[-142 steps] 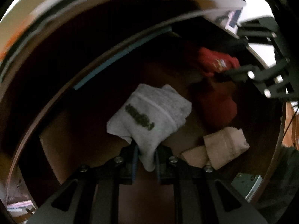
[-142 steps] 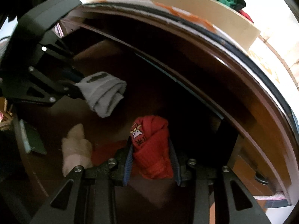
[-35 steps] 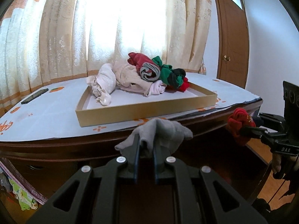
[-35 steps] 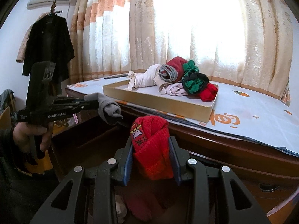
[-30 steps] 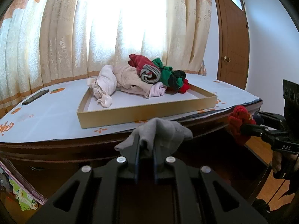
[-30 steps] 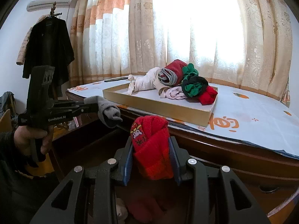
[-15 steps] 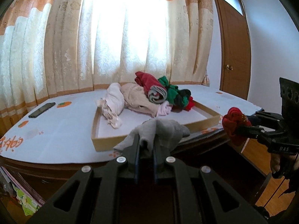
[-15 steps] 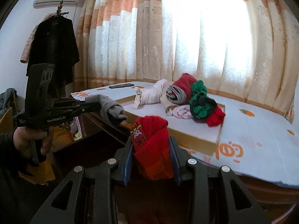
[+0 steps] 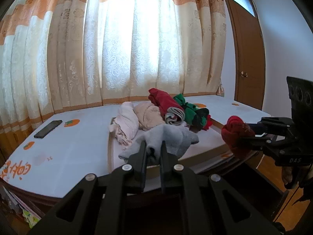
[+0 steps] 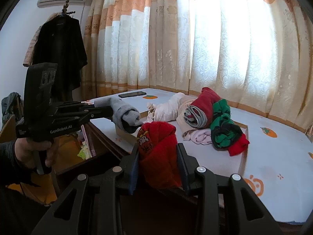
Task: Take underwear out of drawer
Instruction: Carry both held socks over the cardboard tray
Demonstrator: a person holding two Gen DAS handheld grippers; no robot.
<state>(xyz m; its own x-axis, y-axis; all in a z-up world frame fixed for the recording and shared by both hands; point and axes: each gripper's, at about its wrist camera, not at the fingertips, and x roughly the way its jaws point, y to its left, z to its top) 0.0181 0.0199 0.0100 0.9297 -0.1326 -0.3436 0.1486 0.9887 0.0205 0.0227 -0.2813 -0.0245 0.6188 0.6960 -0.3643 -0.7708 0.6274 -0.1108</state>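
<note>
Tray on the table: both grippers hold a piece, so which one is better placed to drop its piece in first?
Left, probably. The left gripper holds the grey piece already over the tray edge; the right gripper with the red piece sits further back, short of the tray.

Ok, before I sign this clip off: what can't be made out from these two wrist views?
- Drawer interior: both views, dark and blocked by the gripper bodies; what remains inside cannot be told.
- Grey underwear: left wrist view, its pinched part is hidden between the left gripper jaws.
- Red underwear: right wrist view, its print is too small to read; the lower end sits behind the right gripper.
- Tray: near wall hidden behind the held clothes.
</note>
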